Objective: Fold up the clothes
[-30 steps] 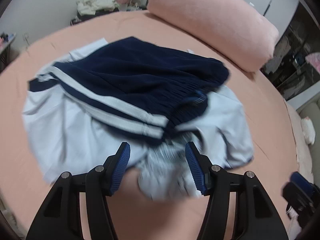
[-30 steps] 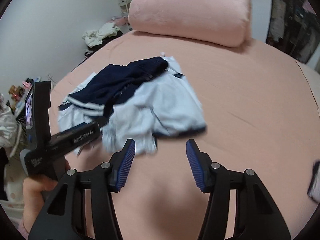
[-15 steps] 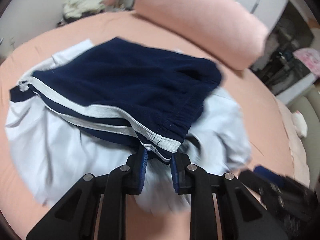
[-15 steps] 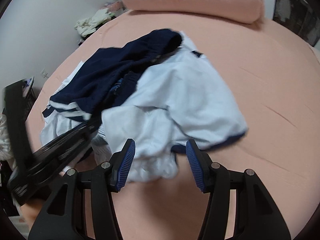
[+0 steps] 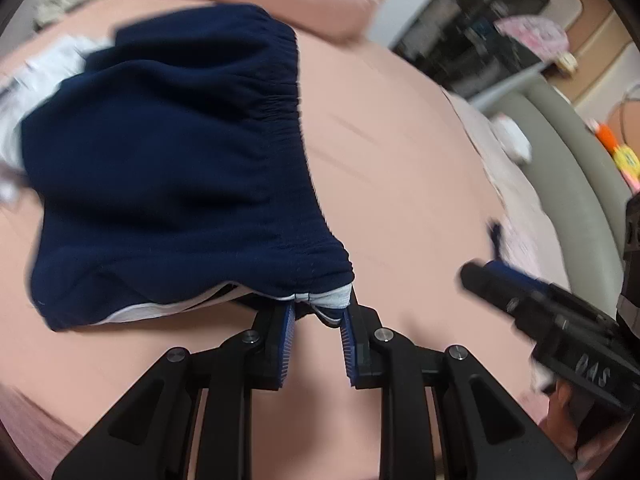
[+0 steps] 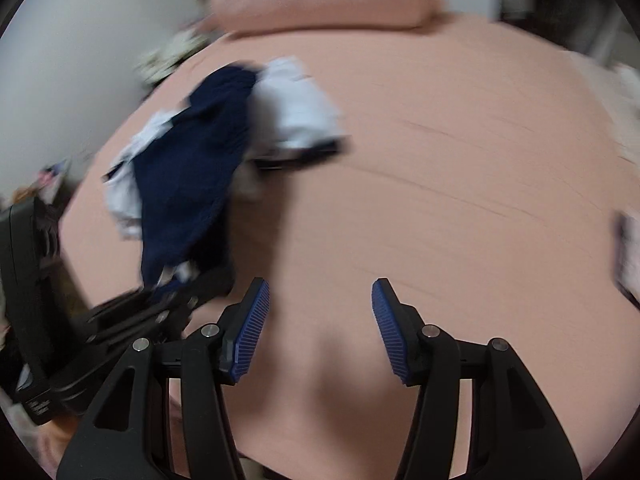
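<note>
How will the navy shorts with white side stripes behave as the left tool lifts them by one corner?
The navy shorts with white side stripes probably hang floppy, draping from the left tool. They look light. The gathered waistband may bunch.

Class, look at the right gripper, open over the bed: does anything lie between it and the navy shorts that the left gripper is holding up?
Nothing visible does. The right gripper is open over bare pink bedsheet. The navy blue shorts with white side stripes hang ahead to its left, pinched by the left gripper; only open sheet lies between.
</note>
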`<state>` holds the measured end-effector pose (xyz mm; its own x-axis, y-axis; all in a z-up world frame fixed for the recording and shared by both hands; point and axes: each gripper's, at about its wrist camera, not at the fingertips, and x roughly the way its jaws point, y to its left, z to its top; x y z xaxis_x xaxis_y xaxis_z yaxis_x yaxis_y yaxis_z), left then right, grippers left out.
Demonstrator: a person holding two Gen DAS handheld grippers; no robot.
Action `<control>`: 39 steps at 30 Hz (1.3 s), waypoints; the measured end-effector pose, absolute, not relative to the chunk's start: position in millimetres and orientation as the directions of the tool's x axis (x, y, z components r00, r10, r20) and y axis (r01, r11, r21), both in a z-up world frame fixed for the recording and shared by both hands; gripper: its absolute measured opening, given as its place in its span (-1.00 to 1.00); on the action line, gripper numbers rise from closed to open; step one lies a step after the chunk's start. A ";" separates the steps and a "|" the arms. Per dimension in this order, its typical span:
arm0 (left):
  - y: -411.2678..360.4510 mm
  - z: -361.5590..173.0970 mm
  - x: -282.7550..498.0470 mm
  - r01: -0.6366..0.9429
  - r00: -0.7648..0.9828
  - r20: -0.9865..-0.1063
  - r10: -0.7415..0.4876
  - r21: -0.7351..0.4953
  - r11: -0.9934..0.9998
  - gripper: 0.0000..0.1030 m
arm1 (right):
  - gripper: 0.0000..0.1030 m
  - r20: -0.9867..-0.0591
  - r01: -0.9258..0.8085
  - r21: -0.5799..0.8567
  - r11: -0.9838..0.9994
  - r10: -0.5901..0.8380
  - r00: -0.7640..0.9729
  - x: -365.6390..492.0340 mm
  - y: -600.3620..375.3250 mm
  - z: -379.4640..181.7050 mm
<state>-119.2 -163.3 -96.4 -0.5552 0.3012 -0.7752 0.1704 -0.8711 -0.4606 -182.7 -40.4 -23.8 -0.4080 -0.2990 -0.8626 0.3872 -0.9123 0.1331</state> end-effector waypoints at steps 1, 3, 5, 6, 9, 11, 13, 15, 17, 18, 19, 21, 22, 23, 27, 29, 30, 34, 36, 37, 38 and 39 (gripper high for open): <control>-139.5 -99.4 -112.4 0.144 -0.534 -0.779 0.327 -0.465 -0.873 -0.58 | 0.08 -0.862 0.358 0.113 -0.927 -0.271 -0.429 -174.3 -18.8 -23.2; -96.5 -109.5 -107.1 0.091 -0.483 -0.792 0.374 -0.470 -0.878 -0.58 | 0.08 -0.874 0.309 0.107 -0.945 -0.237 -0.425 -159.0 28.7 -26.9; -49.9 -119.8 -102.4 0.034 -0.426 -0.798 0.426 -0.484 -0.874 -0.58 | 0.08 -0.897 0.274 0.122 -0.954 -0.224 -0.381 -144.9 68.6 -37.6; -23.6 -120.2 -101.0 -0.008 -0.406 -0.804 0.435 -0.473 -0.881 -0.57 | 0.08 -0.905 0.254 0.129 -0.959 -0.218 -0.366 -138.1 86.0 -43.5; 37.5 -119.6 -96.5 -0.127 -0.358 -0.823 0.441 -0.425 -0.896 -0.57 | 0.08 -0.925 0.157 0.158 -0.975 -0.202 -0.321 -118.0 135.6 -65.8; 54.8 -121.1 -94.8 -0.148 -0.335 -0.812 0.477 -0.455 -0.878 -0.57 | 0.08 -0.937 0.078 0.161 -0.984 -0.177 -0.301 -108.6 164.5 -81.6; 78.4 -121.5 -91.1 -0.131 -0.325 -0.788 0.523 -0.510 -0.850 -0.56 | 0.08 -0.940 0.029 0.195 -0.980 -0.196 -0.279 -101.2 185.9 -93.1; 82.1 -129.8 -91.3 -0.129 -0.277 -0.799 0.533 -0.519 -0.845 -0.23 | 0.08 -0.933 -0.014 0.259 -0.966 -0.247 -0.260 -97.3 198.8 -102.2; 75.8 -135.7 -93.6 -0.128 -0.208 -0.817 0.538 -0.522 -0.843 -0.10 | 0.17 -0.924 -0.054 0.312 -0.949 -0.289 -0.252 -95.5 205.6 -107.0; 63.2 -130.1 -91.4 -0.116 -0.237 -0.822 0.518 -0.506 -0.855 -0.10 | 0.21 -0.919 -0.066 0.332 -0.941 -0.307 -0.246 -96.0 206.8 -109.2; 49.3 -123.8 -88.4 -0.095 -0.272 -0.819 0.505 -0.500 -0.861 -0.09 | 0.21 -0.915 -0.072 0.348 -0.935 -0.321 -0.244 -95.9 206.8 -111.2; 21.8 -111.6 -82.6 -0.051 -0.342 -0.811 0.476 -0.489 -0.871 -0.03 | 0.36 -0.909 -0.058 0.358 -0.932 -0.334 -0.251 -92.7 199.9 -112.7; 11.9 -111.5 -83.6 -0.029 -0.359 -0.811 0.463 -0.486 -0.873 0.01 | 0.45 -0.909 -0.031 0.352 -0.935 -0.334 -0.251 -90.4 189.5 -112.4; 2.0 -111.5 -84.5 -0.006 -0.375 -0.811 0.449 -0.483 -0.876 0.04 | 0.51 -0.912 -0.002 0.337 -0.941 -0.327 -0.247 -92.0 177.3 -113.8; -23.1 -118.8 -81.1 0.094 -0.419 -0.826 0.377 -0.453 -0.887 0.05 | 0.47 -0.879 -0.002 0.366 -0.931 -0.345 -0.329 -93.7 149.4 -108.7; -28.7 -125.2 -76.7 0.116 -0.436 -0.821 0.369 -0.458 -0.882 0.05 | 0.47 -0.847 0.016 0.387 -0.922 -0.362 -0.388 -89.9 136.1 -99.6; -28.6 -131.7 -74.6 0.129 -0.433 -0.829 0.354 -0.445 -0.886 0.05 | 0.48 -0.842 0.027 0.377 -0.926 -0.354 -0.407 -89.0 128.3 -96.6; -44.6 -128.9 -68.2 0.143 -0.470 -0.797 0.379 -0.492 -0.859 0.05 | 0.31 -0.862 0.060 0.322 -0.945 -0.319 -0.394 -97.0 111.1 -112.9; -60.5 -115.8 -60.5 0.114 -0.519 -0.753 0.404 -0.529 -0.841 0.05 | -0.57 -0.883 0.097 0.281 -0.955 -0.297 -0.364 -96.7 105.8 -125.8; -63.6 -111.5 -57.5 0.094 -0.543 -0.722 0.428 -0.559 -0.824 0.05 | -0.57 -0.896 0.121 0.252 -0.960 -0.278 -0.347 -95.1 102.7 -132.0; -66.4 -107.2 -54.6 0.073 -0.566 -0.690 0.451 -0.587 -0.806 0.05 | -0.60 -0.899 0.138 0.239 -0.961 -0.272 -0.344 -92.7 101.2 -134.5; -66.4 -104.8 -55.1 0.056 -0.582 -0.658 0.479 -0.619 -0.783 0.05 | -0.62 -0.888 0.146 0.248 -0.958 -0.285 -0.361 -88.9 102.0 -130.2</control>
<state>-55.1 -66.4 -104.8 -0.5816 0.4785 -0.6578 0.0558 -0.7833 -0.6192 -88.9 102.0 -130.2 -0.3615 -0.2849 -0.8878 0.1456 -0.9577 0.2481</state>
